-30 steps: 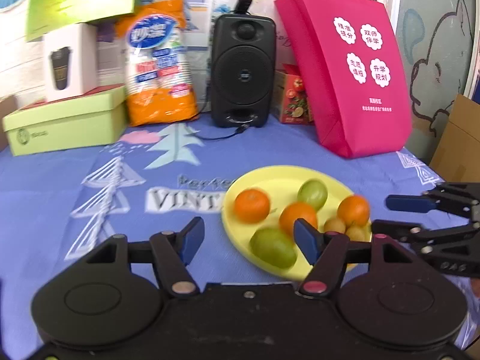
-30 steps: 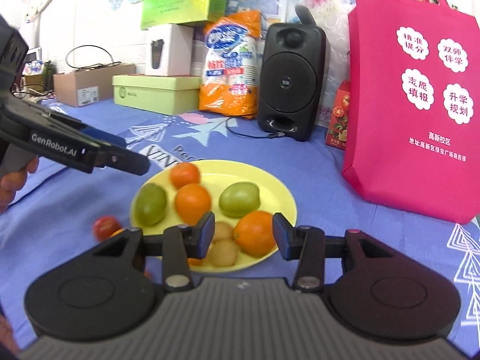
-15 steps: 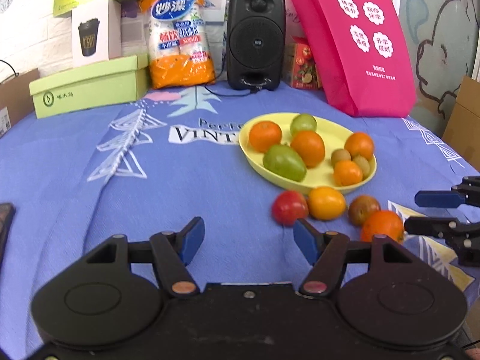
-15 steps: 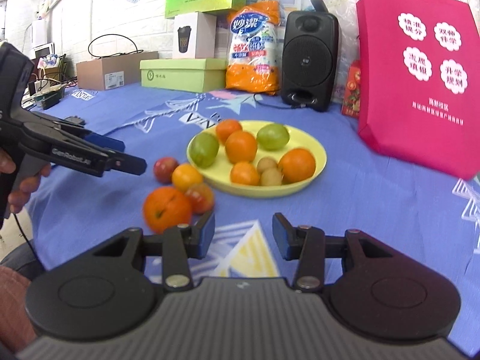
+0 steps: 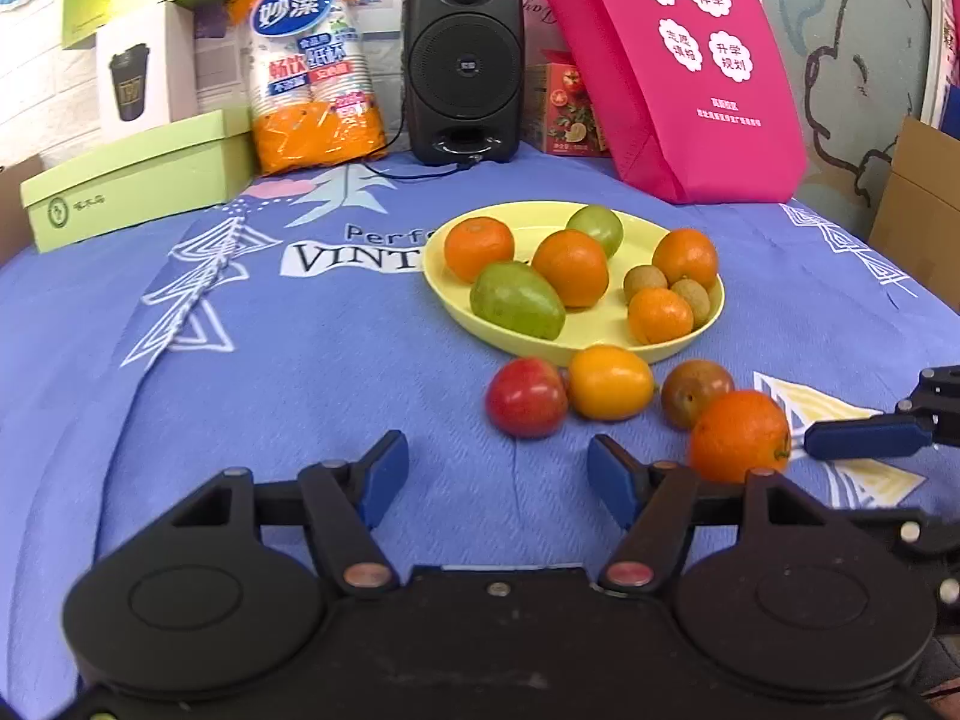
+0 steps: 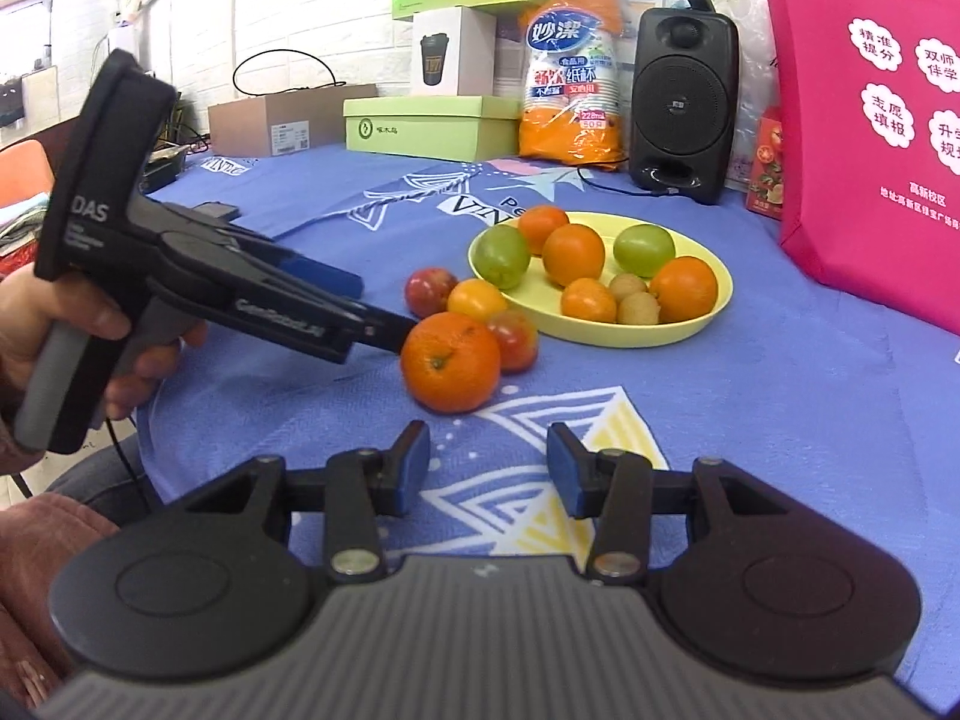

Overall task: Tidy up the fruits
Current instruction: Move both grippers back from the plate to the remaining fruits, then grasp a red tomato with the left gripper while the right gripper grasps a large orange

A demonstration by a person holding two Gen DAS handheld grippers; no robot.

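Observation:
A yellow plate [image 5: 606, 333] [image 6: 717, 312] on the blue cloth holds several oranges, green fruits and kiwis. Beside its near rim lie a red fruit [image 5: 526, 397] [image 6: 429, 291], a yellow-orange fruit [image 5: 609, 382] [image 6: 476, 299], a reddish-brown fruit [image 5: 696, 391] [image 6: 513, 338] and a big orange [image 5: 739, 436] [image 6: 450, 361]. My left gripper [image 5: 498, 471] is open and empty just short of the loose fruits; in the right wrist view its fingers [image 6: 336, 282] reach up to the big orange. My right gripper [image 6: 489, 468] is open and empty, just short of the big orange.
At the back stand a black speaker [image 5: 462, 54], a pink bag [image 5: 678, 72], an orange pack of paper cups [image 5: 309, 66], a green box [image 5: 138, 186] and a white cup box [image 5: 141, 69]. A cardboard box [image 6: 282, 120] sits far left.
Both grippers have pulled back from the plate toward the near table edge, so the loose fruits came into view. The left gripper now reaches up to the big orange.

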